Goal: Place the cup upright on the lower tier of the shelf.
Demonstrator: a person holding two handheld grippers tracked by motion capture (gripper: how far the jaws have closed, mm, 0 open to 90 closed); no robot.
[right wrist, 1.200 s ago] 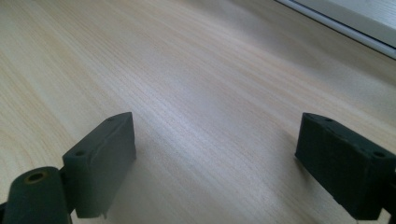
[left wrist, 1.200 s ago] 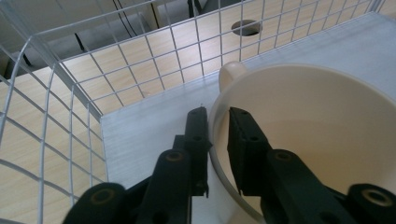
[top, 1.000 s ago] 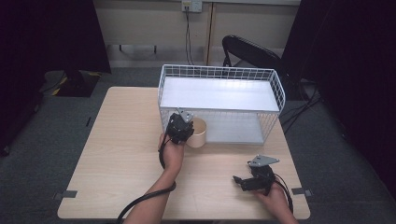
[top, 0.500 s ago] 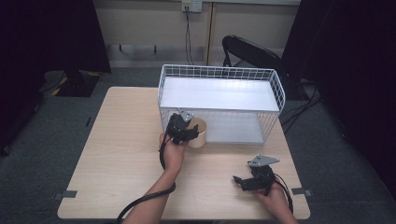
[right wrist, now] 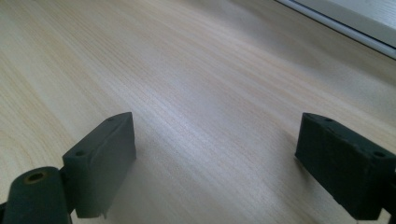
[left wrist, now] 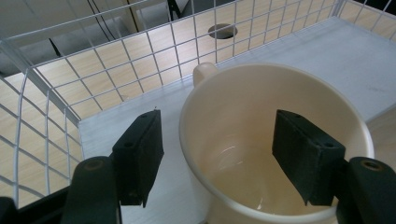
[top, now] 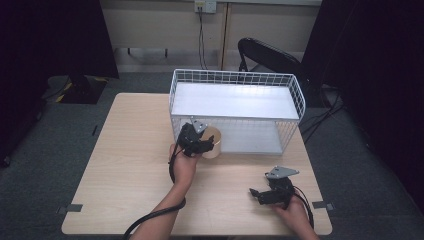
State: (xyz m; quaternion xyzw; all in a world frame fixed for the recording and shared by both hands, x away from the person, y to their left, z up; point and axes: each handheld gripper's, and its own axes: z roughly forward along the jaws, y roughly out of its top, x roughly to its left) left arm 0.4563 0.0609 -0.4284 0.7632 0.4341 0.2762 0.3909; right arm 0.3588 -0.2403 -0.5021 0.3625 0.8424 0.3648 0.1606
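A cream mug (top: 214,143) stands at the open front of a white wire rack (top: 236,79), at the edge of its lower shelf (left wrist: 135,121). The mug's handle (left wrist: 204,72) points into the rack. My left gripper (top: 206,144) is open at the mug (left wrist: 243,140). One jaw is outside the left wall with a gap to it, and the other is over the mug's inside near the right rim. My right gripper (top: 256,194) is open low over the wooden table (top: 130,150) at the front right. Nothing lies between its jaws (right wrist: 215,163).
The rack has a white upper shelf (top: 235,100) and wire sides. It takes up the back right of the table. A black chair (top: 270,55) stands behind it. A cable (top: 150,220) trails from the left gripper along the person's forearm.
The left gripper and the mug have shifted slightly towards the rack's front. The right gripper has stayed where it was.
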